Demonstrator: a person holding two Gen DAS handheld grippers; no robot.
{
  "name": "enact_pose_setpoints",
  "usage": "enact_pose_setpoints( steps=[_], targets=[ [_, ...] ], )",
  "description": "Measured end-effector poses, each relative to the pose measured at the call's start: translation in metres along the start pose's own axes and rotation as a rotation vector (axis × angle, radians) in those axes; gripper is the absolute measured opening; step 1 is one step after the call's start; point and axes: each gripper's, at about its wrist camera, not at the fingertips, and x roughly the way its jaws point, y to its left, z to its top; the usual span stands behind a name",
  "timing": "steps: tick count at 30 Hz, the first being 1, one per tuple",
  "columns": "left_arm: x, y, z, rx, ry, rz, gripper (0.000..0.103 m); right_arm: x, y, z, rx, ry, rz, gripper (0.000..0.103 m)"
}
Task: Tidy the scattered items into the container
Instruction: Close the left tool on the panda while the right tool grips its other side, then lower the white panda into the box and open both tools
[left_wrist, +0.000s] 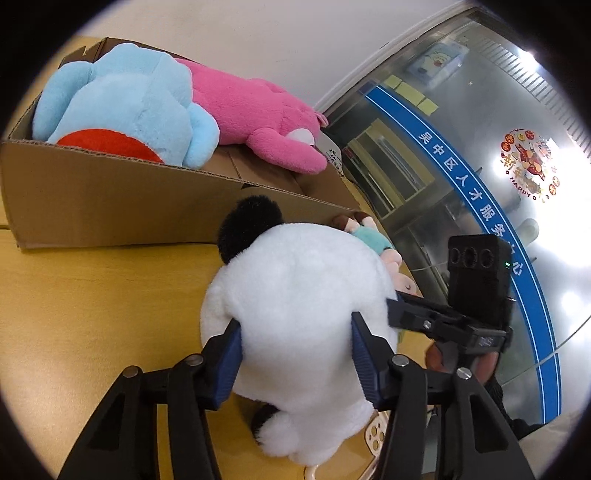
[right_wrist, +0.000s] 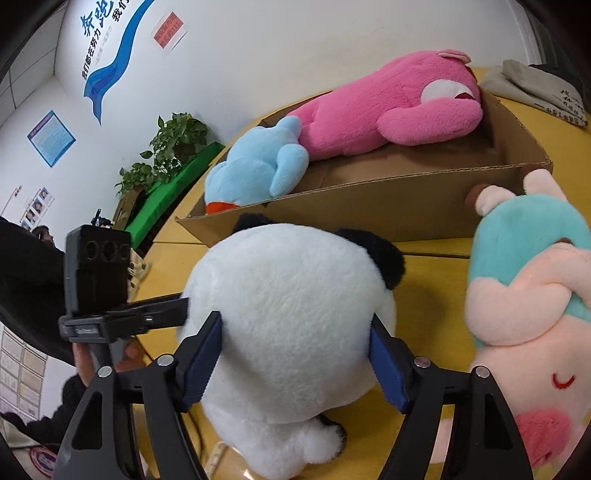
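A yellow table (left_wrist: 92, 295) is carrying a cardboard box (left_wrist: 110, 206) lying beyond both sets of fingers. A pink bear (right_wrist: 391, 107) and a blue plush toy (right_wrist: 258, 170) are already lying inside the box. A white panda toy (left_wrist: 295, 325) with black ears is sitting on the table just in front of the box, between the two grippers. The left gripper (left_wrist: 295, 354) is pressing its blue fingers (left_wrist: 229, 365) against both sides of the panda, gripping it. The right gripper (right_wrist: 295, 362) is doing likewise, its fingers (right_wrist: 388, 369) squeezing into the white fur. A pink-and-teal doll (right_wrist: 532, 314) is lying to the right of the right gripper's fingers, near the box corner.
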Motion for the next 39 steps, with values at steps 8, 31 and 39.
enact_pose_setpoints(
  steps=[8, 31, 39],
  targets=[
    [-0.002, -0.012, 0.004, 0.027, -0.005, 0.043, 0.043, -0.021, 0.013, 0.025, -0.04, -0.073, 0.016, 0.059],
    [0.043, -0.021, 0.19, 0.058, -0.112, 0.199, 0.043, 0.032, -0.037, 0.197, -0.119, -0.159, -0.036, 0.058],
    [0.047, -0.005, 0.204, 0.023, -0.134, 0.226, 0.044, 0.056, -0.042, 0.213, -0.161, -0.192, -0.037, 0.058]
  ],
)
